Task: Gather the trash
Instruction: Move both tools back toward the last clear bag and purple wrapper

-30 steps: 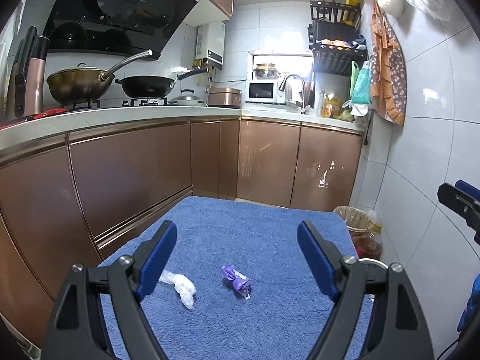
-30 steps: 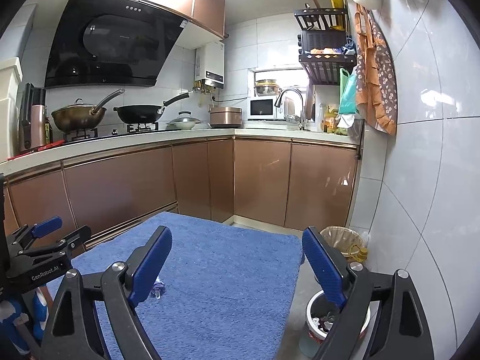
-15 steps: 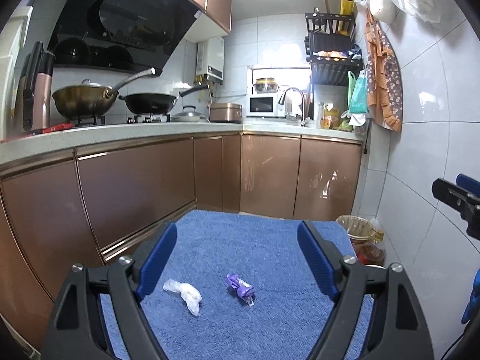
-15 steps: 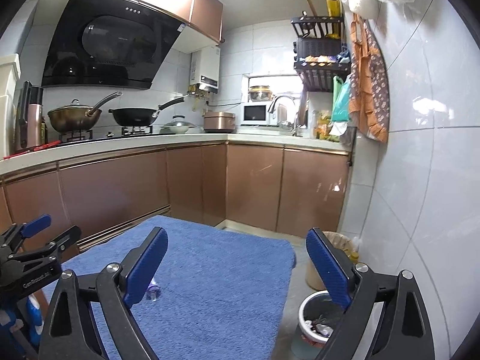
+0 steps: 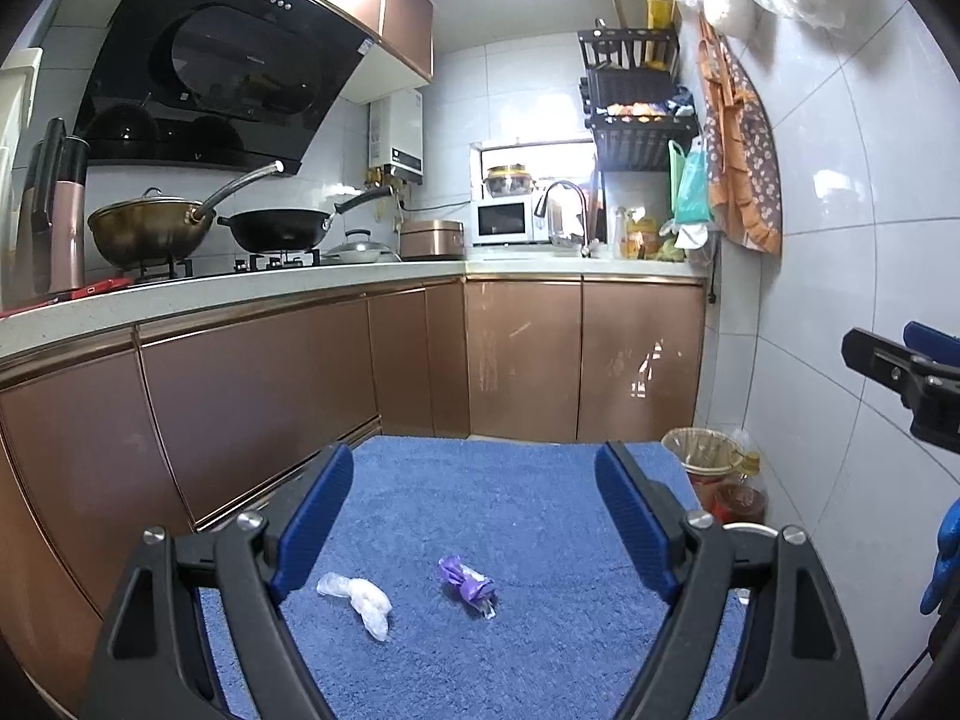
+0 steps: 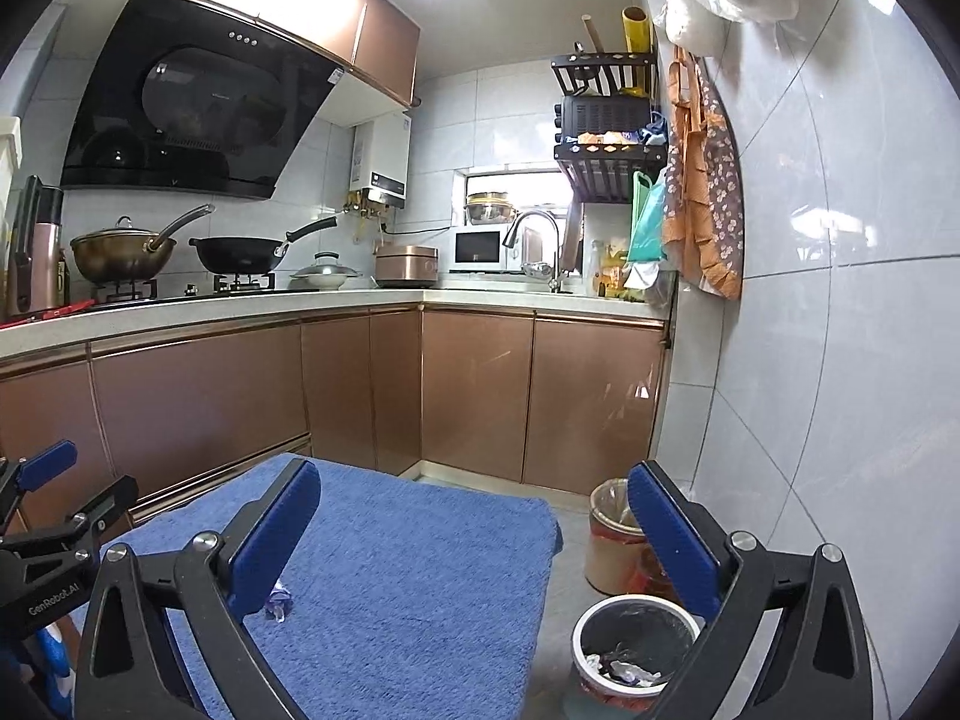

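The left gripper (image 5: 474,516) is spread wide and holds nothing; it hovers above the blue towel (image 5: 540,498). The right gripper (image 6: 474,534) is likewise spread wide and empty. In the left wrist view only the tip of the right gripper shows at the right edge, cut off by the frame. In the right wrist view the left gripper appears at the lower left edge, also cut off.

Two pieces of trash lie on the blue towel, apart from each other:
1. A purple wrapper (image 5: 465,579), crumpled, near the middle of the towel.
2. A white wrapper (image 5: 360,594), crumpled, to the left of the purple one, close beside the left gripper's left finger (image 5: 312,516).

In the right wrist view the purple wrapper is mostly hidden behind the right gripper's left finger (image 6: 276,534); the white wrapper cannot be seen there.

Two bins stand on the floor right of the towel, near the tiled wall:
1. A round white-rimmed bin (image 6: 585,630), holding scraps that are too small to identify. Its right side is hidden behind the right gripper's right finger (image 6: 672,534).
2. A lined bin (image 6: 606,552) behind it, partly hidden by the same finger.
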Motion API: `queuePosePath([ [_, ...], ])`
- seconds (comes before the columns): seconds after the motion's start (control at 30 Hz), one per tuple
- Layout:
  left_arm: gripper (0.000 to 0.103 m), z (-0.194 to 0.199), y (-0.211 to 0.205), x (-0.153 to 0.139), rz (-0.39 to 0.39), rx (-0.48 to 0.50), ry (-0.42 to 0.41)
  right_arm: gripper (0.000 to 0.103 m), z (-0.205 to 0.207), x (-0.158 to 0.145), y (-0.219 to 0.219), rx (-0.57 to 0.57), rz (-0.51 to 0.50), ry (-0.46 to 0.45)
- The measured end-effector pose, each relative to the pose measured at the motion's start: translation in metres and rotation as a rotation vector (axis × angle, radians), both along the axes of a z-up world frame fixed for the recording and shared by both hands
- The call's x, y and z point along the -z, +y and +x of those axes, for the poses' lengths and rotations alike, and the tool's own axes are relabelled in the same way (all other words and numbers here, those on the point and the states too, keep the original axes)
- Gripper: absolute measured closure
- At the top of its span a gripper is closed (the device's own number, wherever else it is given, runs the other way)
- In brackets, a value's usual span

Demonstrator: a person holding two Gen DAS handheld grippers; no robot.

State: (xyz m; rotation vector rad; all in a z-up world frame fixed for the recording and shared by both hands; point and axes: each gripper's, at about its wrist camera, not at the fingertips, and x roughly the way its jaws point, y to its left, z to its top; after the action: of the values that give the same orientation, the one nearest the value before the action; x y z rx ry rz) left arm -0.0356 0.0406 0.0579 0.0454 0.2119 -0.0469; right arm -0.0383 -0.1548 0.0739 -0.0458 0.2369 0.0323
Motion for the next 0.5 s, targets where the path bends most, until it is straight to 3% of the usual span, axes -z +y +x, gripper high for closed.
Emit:
queuePosePath([
  [0.5,0.018,0.039,0.0,0.031,0.012,-0.016,0.099,0.0,0.039,0.022,-0.009,-0.033,0.039,0.056],
])
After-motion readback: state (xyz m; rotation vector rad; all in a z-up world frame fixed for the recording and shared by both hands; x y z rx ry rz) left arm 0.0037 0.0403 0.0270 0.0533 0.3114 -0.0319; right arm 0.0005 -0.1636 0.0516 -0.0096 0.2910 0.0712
